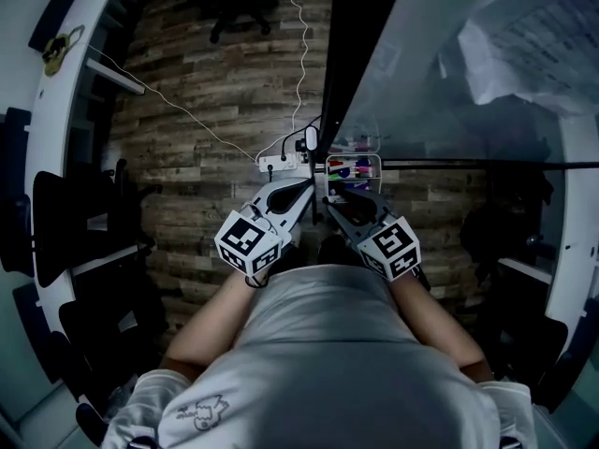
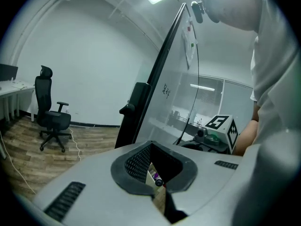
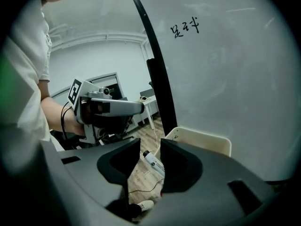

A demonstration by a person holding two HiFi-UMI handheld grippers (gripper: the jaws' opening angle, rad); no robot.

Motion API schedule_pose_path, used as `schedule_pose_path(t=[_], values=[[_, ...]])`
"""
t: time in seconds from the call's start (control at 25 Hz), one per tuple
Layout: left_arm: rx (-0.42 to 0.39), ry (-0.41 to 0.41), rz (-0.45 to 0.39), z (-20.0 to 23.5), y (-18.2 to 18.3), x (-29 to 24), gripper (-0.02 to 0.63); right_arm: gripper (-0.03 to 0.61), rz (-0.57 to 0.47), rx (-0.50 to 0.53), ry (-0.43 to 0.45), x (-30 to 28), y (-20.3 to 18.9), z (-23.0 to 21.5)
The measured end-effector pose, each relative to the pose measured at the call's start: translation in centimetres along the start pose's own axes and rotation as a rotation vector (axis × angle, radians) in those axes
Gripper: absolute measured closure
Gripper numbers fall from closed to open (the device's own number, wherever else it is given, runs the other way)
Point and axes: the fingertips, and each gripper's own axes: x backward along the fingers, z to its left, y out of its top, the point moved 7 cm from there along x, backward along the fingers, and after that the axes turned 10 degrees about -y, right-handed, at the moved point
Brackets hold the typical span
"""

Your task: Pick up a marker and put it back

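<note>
Two claws sit just beyond the person's shirt (image 1: pixel 328 344) in the head view, the left claw (image 1: pixel 304 185) at nine o'clock of the right claw (image 1: pixel 351 197). Only the gripper views settle their states. The left's tips meet with nothing visibly pinched. The right's stand wide, with a white marker (image 3: pixel 153 163) showing in the gap (touching a pad or not, unclear) and its far end hidden behind a pad. The head view alone shows coloured markers (image 1: pixel 348 169) in the tray (image 1: pixel 378 166) at the right claw's twelve o'clock. Farther off, the writing (image 3: pixel 184 28) on the board (image 3: pixel 225 79) shows only from the right claw, the office chair (image 2: pixel 54 119) only from the left.
</note>
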Motion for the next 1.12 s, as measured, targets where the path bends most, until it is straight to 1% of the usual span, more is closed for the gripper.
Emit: schedule_pose_path(t=[0.2,0.36,0.44,0.56,0.64,0.8,0.96,1.12], values=[[0.008,0.019,-0.002,0.3,-0.4,0.0,0.609,0.454,0.061,0.059,0.010,-1.1,-0.7,-0.3],[0.016,0.021,0.002,0.4,-0.8,-0.1,0.609,0.453,0.110,0.123,0.045,-1.8,-0.9,0.6],[0.015,0.016,0.003,0.5,-0.8,-0.2,0.609,0.453,0.127,0.158,0.042,-2.1,-0.8,0.9],[0.013,0.009,0.001,0.4,-0.7,-0.2,0.609,0.453,0.149,0.228,0.022,-2.6,-1.0,1.3],[0.018,0.012,-0.005,0.4,-0.8,0.0,0.609,0.453,0.153,0.242,0.014,-2.9,-1.3,1.5],[0.015,0.005,-0.009,0.4,-0.6,0.0,0.609,0.453,0.160,0.268,-0.036,-3.1,-1.3,1.3],[0.017,-0.001,-0.007,0.2,-0.7,0.5,0.609,0.454,0.161,0.303,-0.064,-3.1,-1.4,1.4],[0.015,-0.006,-0.006,0.3,-0.7,0.8,0.609,0.463,0.159,0.426,-0.124,-3.2,-1.4,1.9]])
